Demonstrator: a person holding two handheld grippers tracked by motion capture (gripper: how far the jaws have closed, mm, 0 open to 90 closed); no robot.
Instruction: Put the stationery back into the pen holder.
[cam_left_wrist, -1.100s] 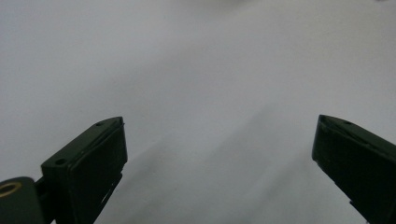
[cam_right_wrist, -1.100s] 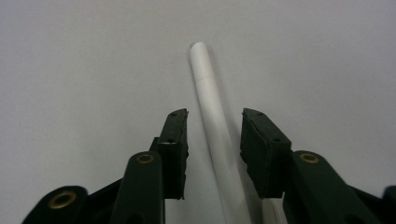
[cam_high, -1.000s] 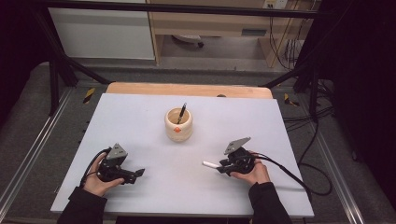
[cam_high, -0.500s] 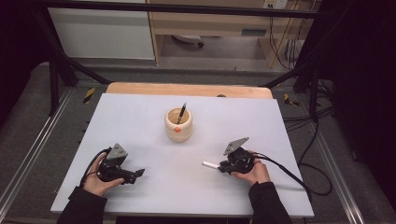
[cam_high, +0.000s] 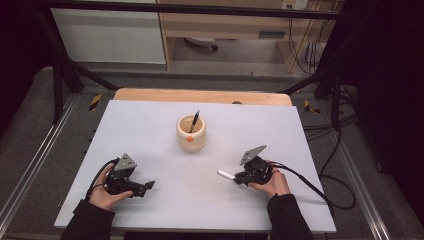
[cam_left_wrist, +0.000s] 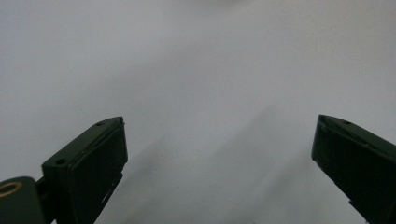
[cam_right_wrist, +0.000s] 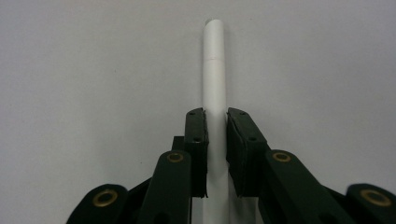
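- White pen (cam_right_wrist: 215, 79): near right of table (cam_high: 150, 125), lying flat, clamped in right gripper (cam_right_wrist: 216, 116); jaws just closed in on it.
- Left gripper (cam_high: 145, 186): near left, jaws wide apart, nothing between.
- Cup (cam_high: 191, 134): centre, farther off, holding dark pen (cam_high: 194, 120).

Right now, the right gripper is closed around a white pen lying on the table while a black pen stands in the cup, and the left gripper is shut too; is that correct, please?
Not quite: the left gripper is open, its jaws standing wide apart over bare table in the left gripper view. The rest holds: the right gripper has just been closing onto the white pen, and a black pen stands in the cup.
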